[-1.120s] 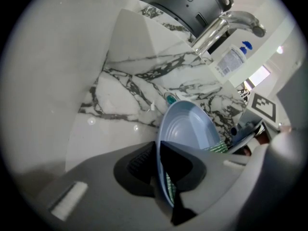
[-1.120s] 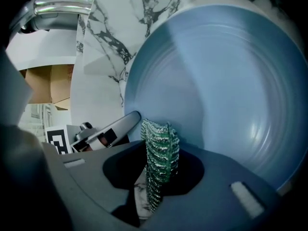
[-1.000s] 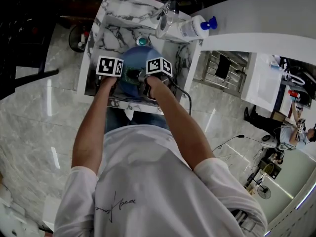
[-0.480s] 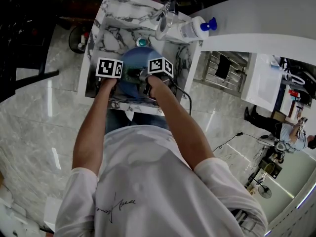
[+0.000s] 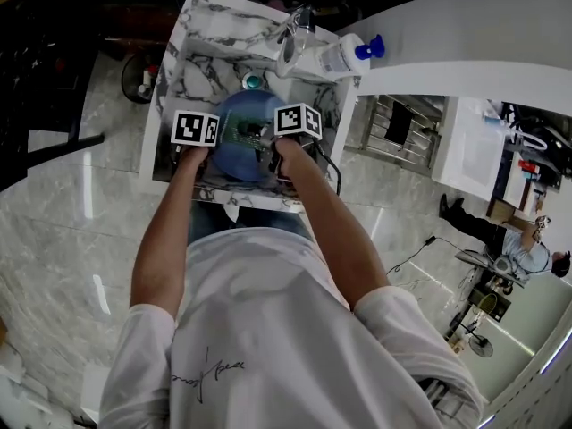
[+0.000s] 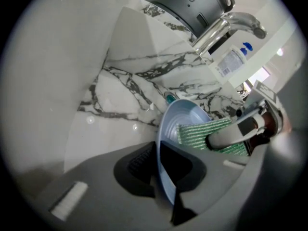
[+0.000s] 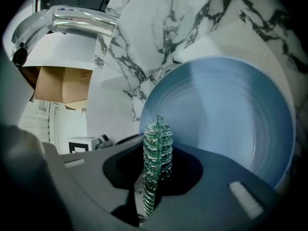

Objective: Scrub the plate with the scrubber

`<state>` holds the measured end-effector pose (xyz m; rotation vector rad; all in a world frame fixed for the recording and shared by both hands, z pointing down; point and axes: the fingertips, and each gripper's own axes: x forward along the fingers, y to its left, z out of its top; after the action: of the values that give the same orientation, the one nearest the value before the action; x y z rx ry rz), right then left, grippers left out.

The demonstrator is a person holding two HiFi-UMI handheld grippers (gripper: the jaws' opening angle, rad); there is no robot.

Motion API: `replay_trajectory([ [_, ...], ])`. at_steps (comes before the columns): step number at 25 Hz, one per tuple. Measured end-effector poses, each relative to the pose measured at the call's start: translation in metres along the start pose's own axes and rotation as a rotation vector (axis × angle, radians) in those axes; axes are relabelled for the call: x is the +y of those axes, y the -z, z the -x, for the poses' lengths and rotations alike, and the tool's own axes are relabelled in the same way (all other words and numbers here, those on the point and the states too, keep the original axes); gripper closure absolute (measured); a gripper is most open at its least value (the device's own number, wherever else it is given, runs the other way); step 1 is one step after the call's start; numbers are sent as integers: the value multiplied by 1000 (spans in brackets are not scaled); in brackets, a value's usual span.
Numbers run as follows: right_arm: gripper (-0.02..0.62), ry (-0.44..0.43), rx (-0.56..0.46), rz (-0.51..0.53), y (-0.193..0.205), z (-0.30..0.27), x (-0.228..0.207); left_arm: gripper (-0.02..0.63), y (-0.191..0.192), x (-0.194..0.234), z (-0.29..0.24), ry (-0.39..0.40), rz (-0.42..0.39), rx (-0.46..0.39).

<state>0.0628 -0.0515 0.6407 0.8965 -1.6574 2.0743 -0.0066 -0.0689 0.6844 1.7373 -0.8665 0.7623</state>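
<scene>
Pressing the scrubber too hard could lever the plate out of my thin rim hold and drop it into the sink below. My left gripper is nipped nearly shut on the plate's rim, holding it tilted over the sink. My right gripper pinches the green scrubber, which lies against the plate's face.

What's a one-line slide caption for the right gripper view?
Right gripper shut on a green scrubber, edge-on before the blue plate, marble sink and chrome tap behind.
</scene>
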Motion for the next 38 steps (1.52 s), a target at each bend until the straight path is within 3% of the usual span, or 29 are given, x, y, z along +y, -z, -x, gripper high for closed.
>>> replay_trajectory([
  [6,541,-2,-43,76,-18,16,13,523,4,5,-3,-12,2,9],
  [16,541,100,29,260,-26,8,13,522,0,0,0,9,3,0],
  [38,541,143,158,265,-14,-16,-12,523,2,1,-3,7,6,3],
])
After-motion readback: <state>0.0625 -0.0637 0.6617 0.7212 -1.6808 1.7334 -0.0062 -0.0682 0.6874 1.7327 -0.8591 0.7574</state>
